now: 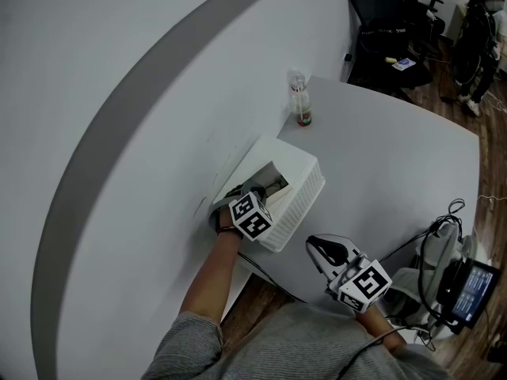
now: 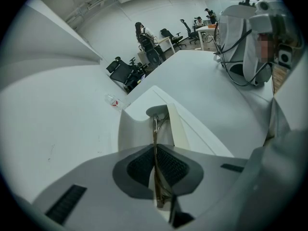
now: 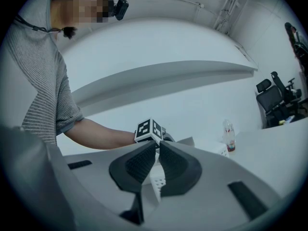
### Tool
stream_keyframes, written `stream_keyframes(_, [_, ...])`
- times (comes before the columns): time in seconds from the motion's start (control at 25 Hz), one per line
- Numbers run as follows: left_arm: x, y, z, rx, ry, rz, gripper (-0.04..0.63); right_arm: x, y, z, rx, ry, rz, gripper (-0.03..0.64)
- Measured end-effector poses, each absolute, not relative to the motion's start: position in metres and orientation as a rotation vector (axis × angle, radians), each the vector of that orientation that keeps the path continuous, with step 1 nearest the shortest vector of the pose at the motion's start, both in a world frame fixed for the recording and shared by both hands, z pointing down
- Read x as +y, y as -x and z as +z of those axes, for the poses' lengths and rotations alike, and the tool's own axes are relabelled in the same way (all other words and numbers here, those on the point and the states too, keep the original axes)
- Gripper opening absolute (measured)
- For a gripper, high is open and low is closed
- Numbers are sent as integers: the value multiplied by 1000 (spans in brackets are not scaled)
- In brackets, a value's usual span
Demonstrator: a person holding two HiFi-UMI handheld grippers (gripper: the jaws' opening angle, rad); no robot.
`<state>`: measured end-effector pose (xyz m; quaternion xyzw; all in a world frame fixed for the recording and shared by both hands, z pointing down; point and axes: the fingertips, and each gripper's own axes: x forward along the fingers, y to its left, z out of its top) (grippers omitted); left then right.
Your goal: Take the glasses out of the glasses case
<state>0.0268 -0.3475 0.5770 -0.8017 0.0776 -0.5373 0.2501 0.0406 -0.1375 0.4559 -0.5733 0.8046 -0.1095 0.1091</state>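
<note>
A white perforated basket (image 1: 305, 182) stands at the table's near left, against the wall. In it lies a pale open glasses case (image 2: 137, 129). My left gripper (image 1: 240, 192) reaches down into the basket. In the left gripper view its dark pads (image 2: 142, 166) are shut on the thin metal frame of the glasses (image 2: 155, 129), which runs upright between them towards the case. My right gripper (image 1: 314, 245) hovers level over the table's front edge, right of the basket, shut with nothing in it (image 3: 157, 147). Its view shows the left gripper's marker cube (image 3: 148, 130).
A small clear bottle with a red base (image 1: 299, 97) stands behind the basket by the wall. Cables and a device with a lit screen (image 1: 469, 285) sit off the table's right edge. Office chairs (image 1: 380, 22) and a standing person (image 1: 478, 42) are far back.
</note>
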Motion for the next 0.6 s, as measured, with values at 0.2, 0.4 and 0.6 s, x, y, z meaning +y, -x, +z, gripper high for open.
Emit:
stream_keyframes(0.2, [-348, -28, 573, 233, 2184, -1448, 28, -138, -40, 455, 2371, 1681, -321, 17])
stream_keyframes(0.4, [-347, -27, 571, 252, 2177, -1448, 27, -136, -40, 454, 2371, 1678, -318, 17])
stream_keyframes(0.6, [-349, -28, 566, 284, 2176, -1432, 26, -135, -42, 453, 2367, 1681, -316, 17])
